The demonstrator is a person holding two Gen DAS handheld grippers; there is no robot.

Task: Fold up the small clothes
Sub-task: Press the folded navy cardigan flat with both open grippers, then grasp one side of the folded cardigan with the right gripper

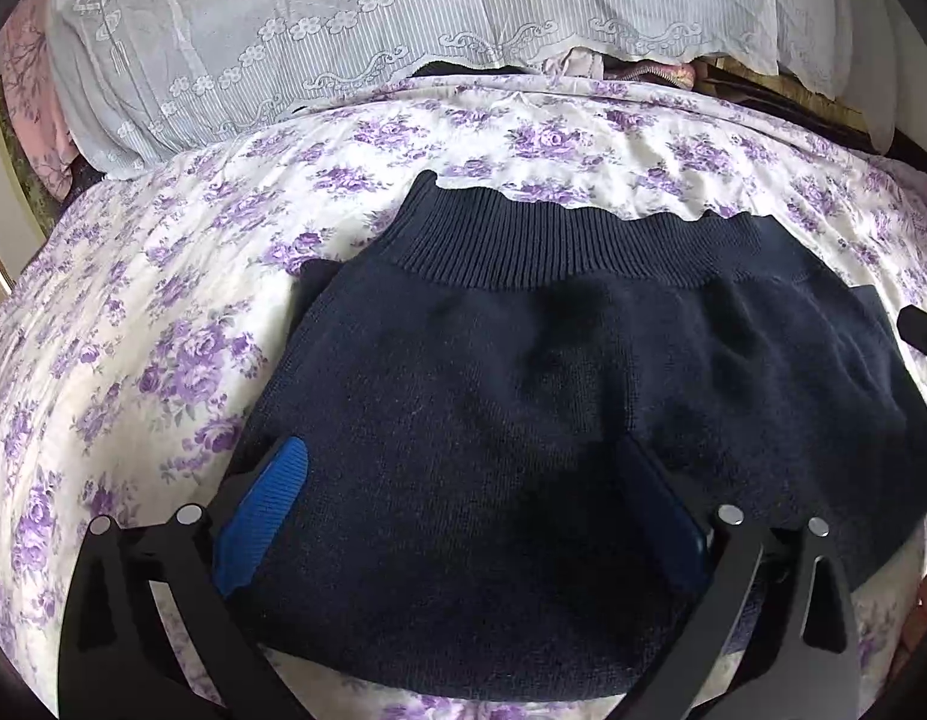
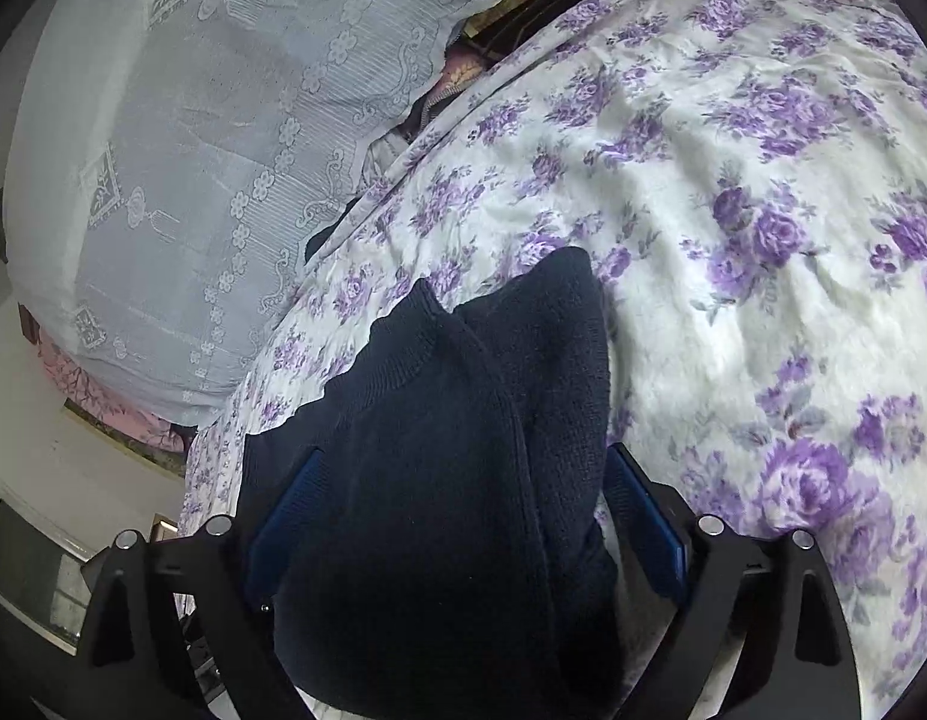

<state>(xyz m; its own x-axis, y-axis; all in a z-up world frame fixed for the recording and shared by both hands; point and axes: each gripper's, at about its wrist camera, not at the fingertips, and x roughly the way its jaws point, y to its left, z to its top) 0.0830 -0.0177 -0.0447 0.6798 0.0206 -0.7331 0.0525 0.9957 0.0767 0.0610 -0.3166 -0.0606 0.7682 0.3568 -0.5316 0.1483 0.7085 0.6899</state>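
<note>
Left wrist view shows one navy knit garment [image 1: 523, 372] lying on the floral bedsheet [image 1: 133, 330], ribbed waistband [image 1: 523, 246] away from the camera and a layer apparently doubled over, so the fold seems partly done. The left gripper [image 1: 463, 516] and right gripper [image 2: 463, 528], one each, stand wide open with knit between their blue pads [image 1: 259, 516]; whether either grips it I cannot tell.
</note>
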